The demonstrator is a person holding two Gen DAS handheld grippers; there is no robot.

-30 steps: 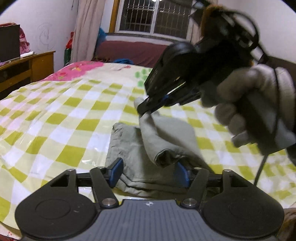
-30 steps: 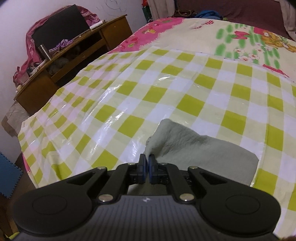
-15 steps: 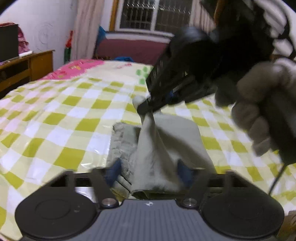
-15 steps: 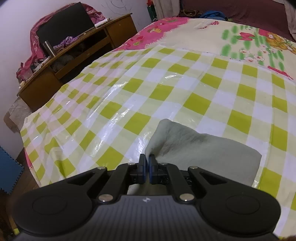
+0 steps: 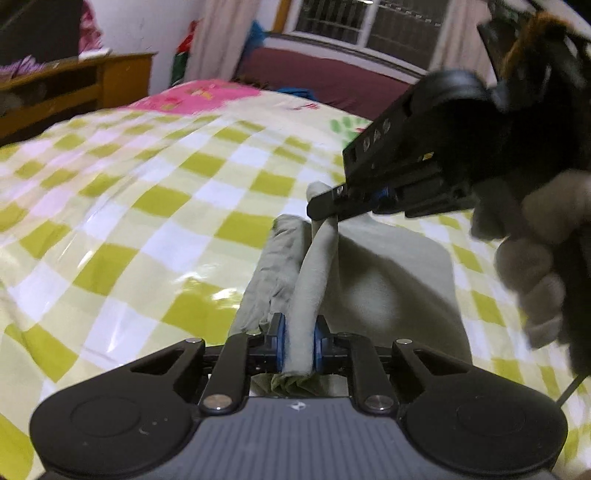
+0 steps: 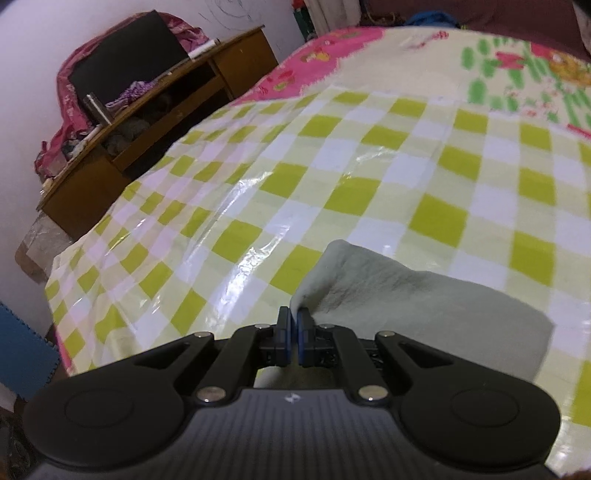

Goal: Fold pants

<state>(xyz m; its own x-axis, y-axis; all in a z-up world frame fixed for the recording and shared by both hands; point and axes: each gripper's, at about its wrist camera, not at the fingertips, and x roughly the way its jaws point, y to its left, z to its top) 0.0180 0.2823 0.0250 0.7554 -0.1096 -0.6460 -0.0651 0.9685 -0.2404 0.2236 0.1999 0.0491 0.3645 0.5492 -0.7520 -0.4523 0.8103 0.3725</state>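
Grey-green pants (image 5: 399, 288) lie part folded on the checked bed sheet (image 5: 147, 206). My left gripper (image 5: 299, 332) has its jaws closing, and the blue pads press on a rolled fold of the pants at the near edge. Further off, my right gripper (image 5: 328, 201), held by a gloved hand (image 5: 535, 240), is shut on a raised corner of the same fold, which stretches between the two grippers. In the right wrist view the right gripper (image 6: 294, 321) pinches the cloth edge, and the pants (image 6: 424, 306) spread out to the right.
A wooden desk (image 6: 147, 122) with clutter stands left of the bed. A dark red couch (image 5: 332, 81) and a barred window (image 5: 369, 26) are beyond the bed's far end. A blue floor mat (image 6: 22, 350) lies by the bed's corner.
My left gripper's jaws went from wide apart to closed on the pants fold as it moved in and down. The right gripper kept its grip and shifted a little with the cloth.
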